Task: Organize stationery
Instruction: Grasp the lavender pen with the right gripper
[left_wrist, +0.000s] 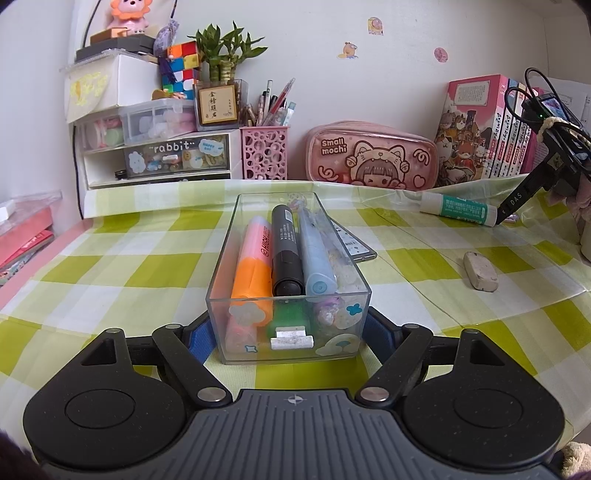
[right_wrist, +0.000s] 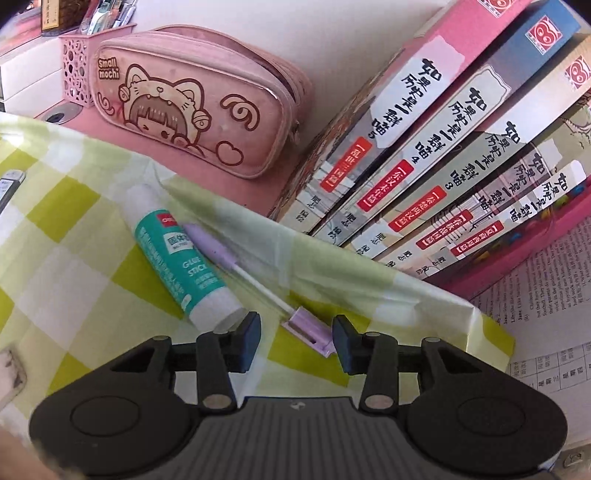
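Note:
My left gripper (left_wrist: 287, 334) is shut on the near end of a clear plastic box (left_wrist: 236, 236), its blue pads pressed to both side walls. Inside lie an orange and pink highlighter (left_wrist: 255, 266), a black marker (left_wrist: 285, 251), a pale blue pen (left_wrist: 317, 258) and small bits. The right gripper (right_wrist: 297, 332) is open and tilted down over the near end of a lilac pen (right_wrist: 210, 245) lying on the checked cloth; the pads do not press on it. A teal and white glue stick (right_wrist: 184, 266) lies just left of that pen. From the left wrist view, the right gripper (left_wrist: 502, 218) sits at the glue stick's (left_wrist: 458, 210) right end.
A worn eraser (left_wrist: 480, 277) lies on the green checked cloth (left_wrist: 147, 266) to the right. A flat grey device (left_wrist: 354, 243) lies behind the box. Along the back wall are a pink pencil case (left_wrist: 369, 155), pink pen cup (left_wrist: 264, 153), drawers (left_wrist: 159, 158) and books (right_wrist: 461, 147).

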